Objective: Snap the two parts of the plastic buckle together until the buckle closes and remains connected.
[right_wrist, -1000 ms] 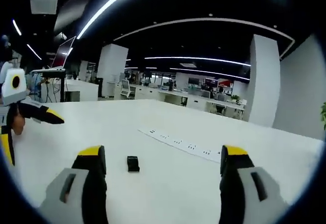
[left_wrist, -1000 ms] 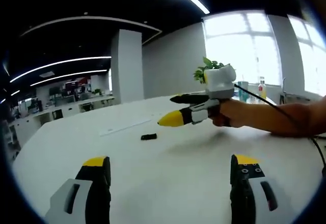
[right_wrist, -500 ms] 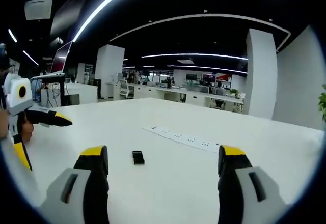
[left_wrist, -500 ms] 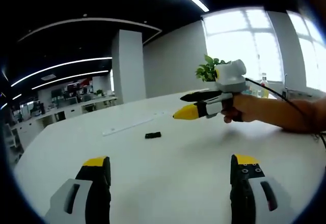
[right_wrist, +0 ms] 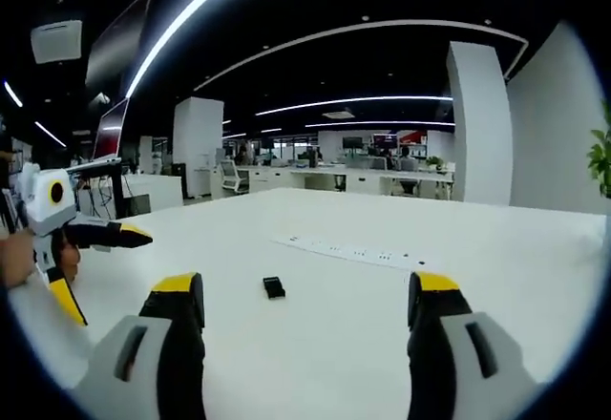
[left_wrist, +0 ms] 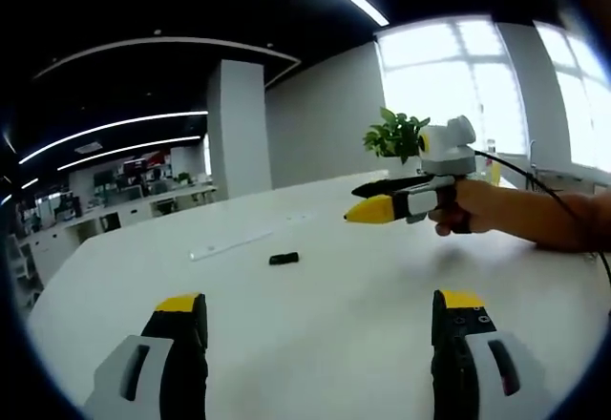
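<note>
Black plastic, the buckle (right_wrist: 274, 287) mid-bench looks light, stiff, skiddy: pinch its sides, both claws (left_wrist: 320, 344) (right_wrist: 305, 339) gaping empty.

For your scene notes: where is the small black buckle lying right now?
The buckle lies on the white table, just short of the white power strip, ahead of both open claws.

Lighting: bright daylight from the windows (left_wrist: 496, 86) to the right beyond my left jaws, blown out to white glare. Overhead, curved ceiling light strips (right_wrist: 191, 19) glow against a dark ceiling above my right jaws. Table (left_wrist: 315, 315): evenly lit, pale, with soft, faint shadows ahead of my jaws. Quality: strong fisheye bending toward the edges; my own jaws, nearest, look slightly soft; the far office is hazy and low in detail.
</note>
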The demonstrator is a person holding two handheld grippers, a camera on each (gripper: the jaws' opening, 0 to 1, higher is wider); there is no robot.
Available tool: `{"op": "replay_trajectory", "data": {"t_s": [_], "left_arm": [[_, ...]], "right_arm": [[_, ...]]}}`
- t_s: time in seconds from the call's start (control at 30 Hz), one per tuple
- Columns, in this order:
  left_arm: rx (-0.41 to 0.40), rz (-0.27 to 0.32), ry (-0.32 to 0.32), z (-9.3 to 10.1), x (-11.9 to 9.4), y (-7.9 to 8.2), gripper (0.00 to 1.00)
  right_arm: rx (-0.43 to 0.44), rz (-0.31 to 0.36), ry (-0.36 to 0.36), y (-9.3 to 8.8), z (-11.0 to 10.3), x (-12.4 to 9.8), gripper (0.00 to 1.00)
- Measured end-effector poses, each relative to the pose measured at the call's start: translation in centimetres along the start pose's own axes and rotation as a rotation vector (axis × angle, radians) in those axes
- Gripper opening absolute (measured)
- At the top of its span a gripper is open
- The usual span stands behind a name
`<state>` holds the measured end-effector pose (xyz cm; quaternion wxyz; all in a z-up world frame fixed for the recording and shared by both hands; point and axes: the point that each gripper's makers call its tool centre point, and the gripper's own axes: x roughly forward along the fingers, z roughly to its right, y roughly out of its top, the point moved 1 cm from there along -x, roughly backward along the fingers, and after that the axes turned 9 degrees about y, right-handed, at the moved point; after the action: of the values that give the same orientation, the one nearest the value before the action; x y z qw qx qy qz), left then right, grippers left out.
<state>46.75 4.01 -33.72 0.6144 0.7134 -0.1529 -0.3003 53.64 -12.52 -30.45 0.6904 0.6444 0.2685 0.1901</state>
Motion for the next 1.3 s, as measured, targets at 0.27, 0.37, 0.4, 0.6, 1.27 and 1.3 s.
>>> {"op": "replay_trajectory", "data": {"t_s": [0.27, 0.37, 0.4, 0.6, 1.27, 1.3], "left_arm": [[0.007, 0.011, 0.001, 0.1, -0.2, 0.3, 1.0], [0.008, 0.019, 0.003, 0.1, -0.4, 0.5, 1.0], [0.006, 0.021, 0.005, -0.1, -0.5, 0.6, 1.0], [-0.011, 0.032, 0.024, -0.6, -0.8, 0.8, 1.0], [-0.02, 0.033, 0.028, -0.8, -1.3, 0.8, 1.0], [-0.021, 0.035, 0.031, -0.8, -1.2, 0.9, 1.0]], "right_arm": [[-0.009, -0.004, 0.011, -0.2, -1.6, -1.3, 0.89], [-0.009, 0.0, 0.009, 0.0, -1.8, -1.3, 0.89], [-0.011, -0.001, 0.004, 0.0, -1.8, -1.4, 0.89], [-0.022, -0.01, -0.011, -0.1, -1.6, -1.6, 0.89], [-0.044, -0.038, -0.022, -1.2, -3.0, -4.1, 0.88], [-0.045, -0.036, -0.022, -1.2, -3.1, -4.2, 0.88]]}}
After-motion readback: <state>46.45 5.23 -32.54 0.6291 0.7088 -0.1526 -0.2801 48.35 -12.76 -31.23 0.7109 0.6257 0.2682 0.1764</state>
